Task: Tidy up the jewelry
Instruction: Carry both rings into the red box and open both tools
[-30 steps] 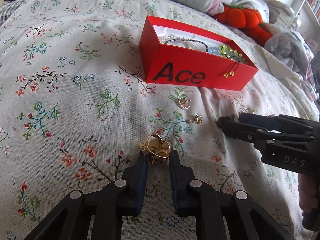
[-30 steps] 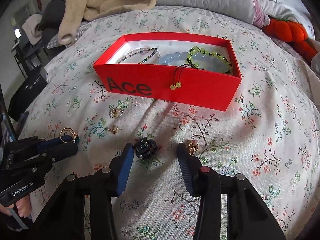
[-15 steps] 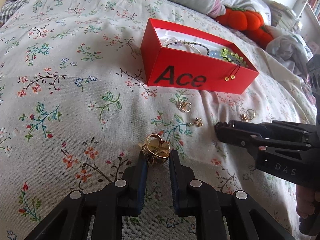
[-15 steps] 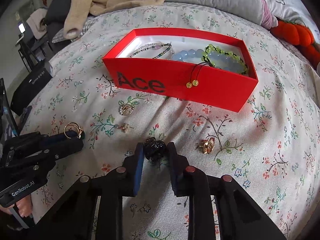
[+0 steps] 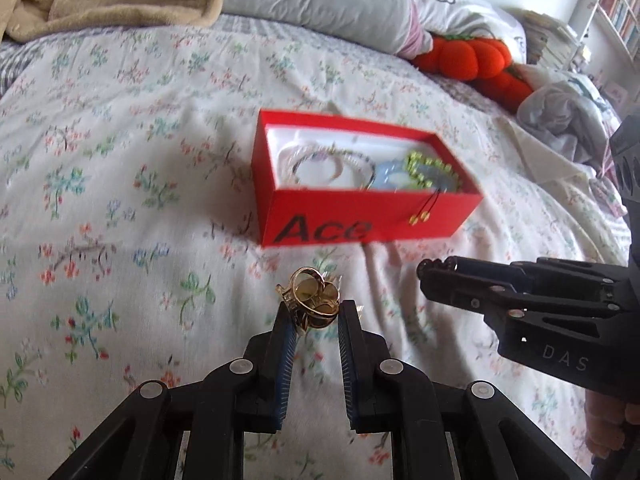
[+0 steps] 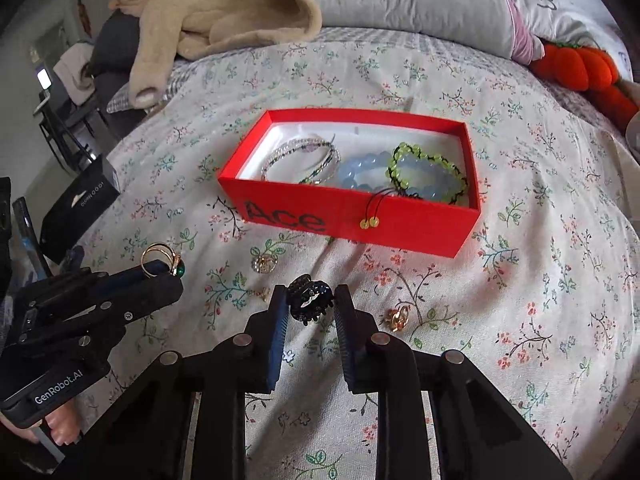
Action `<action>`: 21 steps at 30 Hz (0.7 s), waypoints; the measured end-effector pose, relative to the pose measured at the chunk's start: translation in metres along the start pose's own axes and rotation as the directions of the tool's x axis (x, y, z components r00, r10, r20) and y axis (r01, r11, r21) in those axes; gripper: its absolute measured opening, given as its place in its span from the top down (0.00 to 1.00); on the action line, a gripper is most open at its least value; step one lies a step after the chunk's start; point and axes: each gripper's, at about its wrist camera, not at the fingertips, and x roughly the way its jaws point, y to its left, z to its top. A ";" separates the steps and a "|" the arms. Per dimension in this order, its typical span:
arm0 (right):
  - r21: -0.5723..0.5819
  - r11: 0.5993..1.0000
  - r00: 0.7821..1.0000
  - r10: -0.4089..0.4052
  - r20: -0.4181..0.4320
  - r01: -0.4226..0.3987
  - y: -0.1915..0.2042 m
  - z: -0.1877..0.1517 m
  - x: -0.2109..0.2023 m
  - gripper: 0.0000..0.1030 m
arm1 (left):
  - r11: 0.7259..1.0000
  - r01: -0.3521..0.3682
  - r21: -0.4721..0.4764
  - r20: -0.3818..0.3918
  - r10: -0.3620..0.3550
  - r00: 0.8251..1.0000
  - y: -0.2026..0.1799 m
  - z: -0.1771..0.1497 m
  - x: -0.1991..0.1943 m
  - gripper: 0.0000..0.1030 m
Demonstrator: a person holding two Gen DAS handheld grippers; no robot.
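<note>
The left gripper [image 5: 311,312] reaches forward low over the bed, its two blue-padded fingers clamped on a cluster of gold rings [image 5: 310,300] held at the very tips, one ring carrying a green stone visible from the right wrist view. The right gripper [image 6: 310,300] points the same way, just to its right, and pinches a black openwork ring [image 6: 310,300] between its fingertips. In the left wrist view the right gripper's black body, lettered "DAS", crosses the lower right of the frame.

Ahead of both grippers sits a red cardboard box [image 6: 400,224] with a white lining and "Ace" printed in black on its near wall. Inside lie thin clear-beaded bangles [image 6: 304,164] at the left, a pale blue bead bracelet [image 6: 360,176] in the middle and a yellow-green bead bracelet [image 6: 424,168] on black cord at the right; two small yellow cord ends hang over the near wall.

On the floral bedsheet [image 6: 540,280] between box and grippers lie loose pieces: a small silvery ring [image 6: 263,264], a tiny gold stud [image 6: 262,293] and a gold ring [image 6: 397,317] just right of the right gripper's fingers. Beyond the box are a beige fleece garment [image 6: 208,20], a grey quilted pillow [image 6: 420,4] and an orange knitted pumpkin toy [image 6: 576,68].
</note>
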 end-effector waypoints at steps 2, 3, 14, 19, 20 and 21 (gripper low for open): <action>0.012 1.000 1.000 -0.002 0.018 0.002 -0.004 0.005 -0.007 0.76 | 1.000 0.004 0.009 0.014 -0.004 1.000 -0.004 0.008 -0.001 0.85; 0.019 1.000 1.000 -0.003 0.029 0.003 -0.006 0.008 -0.010 0.76 | 1.000 0.005 0.015 0.019 -0.006 1.000 -0.006 0.013 -0.001 0.85; 0.089 0.996 0.997 -0.026 0.079 0.019 -0.036 0.030 -0.025 0.76 | 0.997 0.023 0.070 0.043 -0.026 0.999 -0.027 0.047 0.012 0.85; 0.105 0.994 0.995 -0.032 0.096 0.022 -0.046 0.037 -0.026 0.76 | 0.998 0.025 0.066 0.038 -0.027 0.999 -0.027 0.056 0.027 0.85; 0.107 0.994 0.994 -0.033 0.101 0.022 -0.047 0.039 -0.026 0.76 | 0.998 0.023 0.063 0.035 -0.025 0.999 -0.026 0.057 0.031 0.85; 0.110 0.994 0.994 -0.035 0.105 0.023 -0.048 0.040 -0.026 0.76 | 0.998 0.022 0.059 0.033 -0.024 0.999 -0.026 0.059 0.034 0.85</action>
